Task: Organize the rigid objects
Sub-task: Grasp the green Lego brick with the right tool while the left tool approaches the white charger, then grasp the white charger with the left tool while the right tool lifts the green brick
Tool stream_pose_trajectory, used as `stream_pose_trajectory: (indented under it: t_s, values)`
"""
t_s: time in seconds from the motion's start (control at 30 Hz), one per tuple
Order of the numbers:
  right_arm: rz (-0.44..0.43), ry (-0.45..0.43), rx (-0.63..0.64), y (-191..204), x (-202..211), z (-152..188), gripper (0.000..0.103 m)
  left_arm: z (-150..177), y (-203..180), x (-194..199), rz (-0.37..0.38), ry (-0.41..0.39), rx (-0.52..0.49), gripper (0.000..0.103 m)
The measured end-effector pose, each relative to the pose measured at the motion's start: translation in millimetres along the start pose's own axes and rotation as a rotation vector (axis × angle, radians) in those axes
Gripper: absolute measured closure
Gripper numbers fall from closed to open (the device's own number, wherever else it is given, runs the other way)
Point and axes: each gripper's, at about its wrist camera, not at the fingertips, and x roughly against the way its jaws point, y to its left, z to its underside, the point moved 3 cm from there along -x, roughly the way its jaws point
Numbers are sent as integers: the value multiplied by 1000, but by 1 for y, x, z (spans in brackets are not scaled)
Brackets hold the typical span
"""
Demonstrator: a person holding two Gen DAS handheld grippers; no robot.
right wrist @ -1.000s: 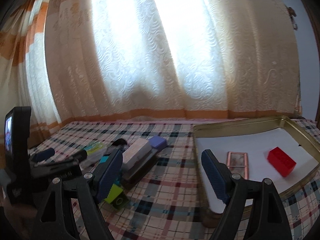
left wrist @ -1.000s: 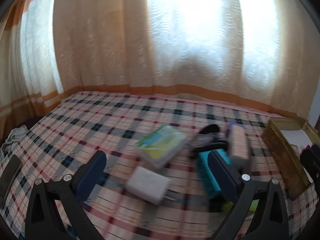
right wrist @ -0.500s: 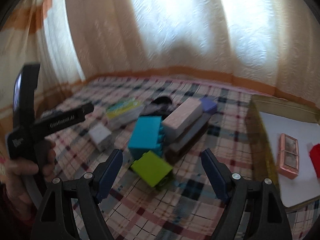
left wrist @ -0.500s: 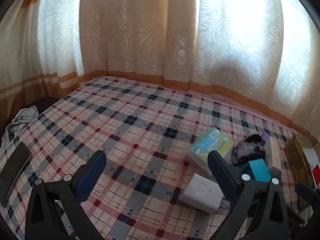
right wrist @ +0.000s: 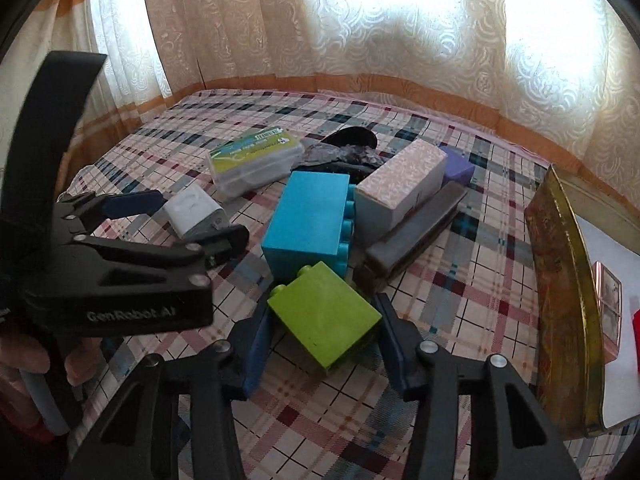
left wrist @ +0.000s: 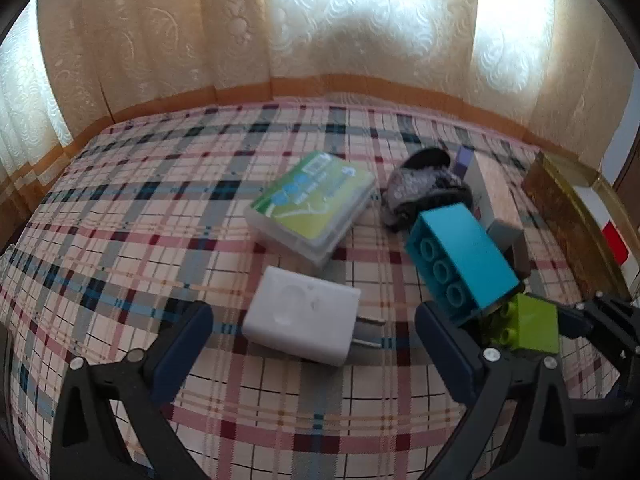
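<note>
Our right gripper (right wrist: 320,344) has dropped from looking across at the tray (right wrist: 568,300) to straddle the green block (right wrist: 324,316), and its jaws are closing with the block between them; the pads look close to its sides, not clearly pressing yet. The green block lies on the checked cloth just in front of the blue block (right wrist: 308,220), touching it, with the tray well off to its right. Our left gripper (left wrist: 308,344) has sunk toward the white charger (left wrist: 300,316), left of the blue block, jaws spread wide around it. We judge a pickup is imminent, bound for the tray
</note>
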Motion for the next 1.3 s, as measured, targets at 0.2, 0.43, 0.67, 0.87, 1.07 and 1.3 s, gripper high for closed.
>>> stream_pose_trajectory:
  t_s: [0.2,0.43,0.67,0.87,1.07,1.3]
  values:
    - [-52,-22,-71,-13,8,5,52,1,10,-4,-12,16,59,14]
    - [-95,-94,-140,-24,23,5,52,0,11,1,9,-11,57,37]
    - [-80,-267,-137,-25,54,-2,52,-6,14,21,25,-151,97,37]
    - [-51,-396,-157,-33,78,-7,52,-11,8,52,-47,-351,90,37]
    - [-36,-445,-181,-44,87,-10,52,-12,4,63,-53,-427,99,37]
    - [56,-512,-192,-58,101,-10,52,-11,-2,63,-109,-420,117,37]
